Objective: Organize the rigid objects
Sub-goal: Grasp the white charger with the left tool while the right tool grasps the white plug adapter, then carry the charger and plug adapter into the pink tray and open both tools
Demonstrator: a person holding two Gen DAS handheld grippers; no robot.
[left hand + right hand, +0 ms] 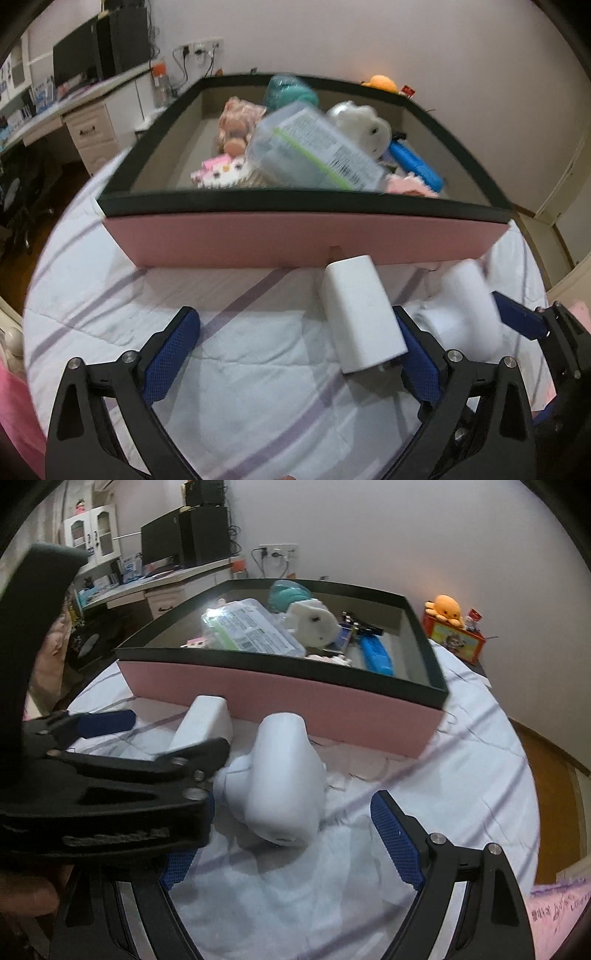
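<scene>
A pink box with a dark rim (306,236) (332,698) sits on the striped bedsheet and holds several small items. A white rectangular charger block (360,314) (205,722) lies on the sheet before the box, against the inner side of my left gripper's right finger. My left gripper (299,332) is open around it. A white rounded device (284,782) (469,302) lies beside the block. My right gripper (288,834) is open with this device between its fingers.
In the box lie a clear plastic case (314,147), a blue bar (417,162), a white plush piece (364,127) and pink toys (236,122). A desk with a monitor (77,62) stands to the left. An orange plush (445,609) sits on a red tin at the right.
</scene>
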